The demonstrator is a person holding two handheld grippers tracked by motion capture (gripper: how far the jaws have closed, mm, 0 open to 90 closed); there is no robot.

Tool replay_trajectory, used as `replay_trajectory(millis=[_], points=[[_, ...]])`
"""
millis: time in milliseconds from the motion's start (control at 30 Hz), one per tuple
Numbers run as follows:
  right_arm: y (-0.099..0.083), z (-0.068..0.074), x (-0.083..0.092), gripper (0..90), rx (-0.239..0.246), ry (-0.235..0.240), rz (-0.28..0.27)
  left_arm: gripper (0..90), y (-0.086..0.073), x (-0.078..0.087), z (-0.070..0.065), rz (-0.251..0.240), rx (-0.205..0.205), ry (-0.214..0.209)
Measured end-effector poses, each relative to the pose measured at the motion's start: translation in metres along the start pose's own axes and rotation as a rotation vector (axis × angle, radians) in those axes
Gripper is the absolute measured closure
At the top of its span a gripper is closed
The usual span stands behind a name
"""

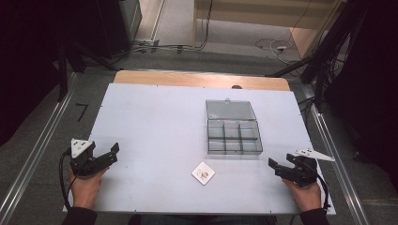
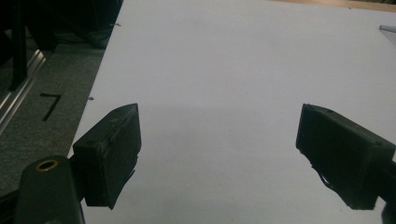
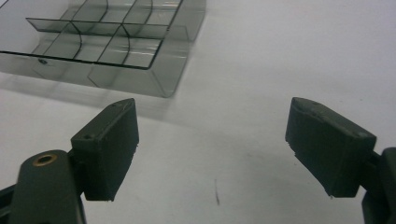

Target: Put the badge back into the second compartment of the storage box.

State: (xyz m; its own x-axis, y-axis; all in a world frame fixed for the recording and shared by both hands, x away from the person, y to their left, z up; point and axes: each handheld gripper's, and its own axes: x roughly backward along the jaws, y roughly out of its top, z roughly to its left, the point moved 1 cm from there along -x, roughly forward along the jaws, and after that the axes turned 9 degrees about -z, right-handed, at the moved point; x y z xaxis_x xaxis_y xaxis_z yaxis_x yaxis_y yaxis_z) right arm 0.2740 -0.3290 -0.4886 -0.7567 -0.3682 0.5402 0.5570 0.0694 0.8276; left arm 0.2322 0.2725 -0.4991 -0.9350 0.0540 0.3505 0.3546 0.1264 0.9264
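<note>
At the left edge of the white table, the left gripper rests in the person's left hand, its grey three-cornered plate on top and its cable looping down beside the wrist. Its fingers stand wide apart and released, with bare table surface between them in the left gripper view.

Toward the middle, near the front edge, lies a small white card with a coloured print on its face, turned cornerwise. It sits between the two grippers, well apart from both.

Just behind the card and a little to the right stands a clear plastic compartment box, its lid folded back flat on the far side and its divided cells showing. In the right gripper view the box lies ahead and to the left of the fingers.

At the right edge, the right gripper is held in the person's right hand, pointing inward toward the card. Its fingers are spread wide and released, nothing between them but table.
</note>
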Motion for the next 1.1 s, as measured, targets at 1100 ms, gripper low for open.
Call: replay_trajectory(millis=[1100], points=[[-0.007,0.059,-0.013,11.9,0.093,0.138,0.014,14.6,0.000,0.000,-0.001,0.001,-0.004,-0.004]])
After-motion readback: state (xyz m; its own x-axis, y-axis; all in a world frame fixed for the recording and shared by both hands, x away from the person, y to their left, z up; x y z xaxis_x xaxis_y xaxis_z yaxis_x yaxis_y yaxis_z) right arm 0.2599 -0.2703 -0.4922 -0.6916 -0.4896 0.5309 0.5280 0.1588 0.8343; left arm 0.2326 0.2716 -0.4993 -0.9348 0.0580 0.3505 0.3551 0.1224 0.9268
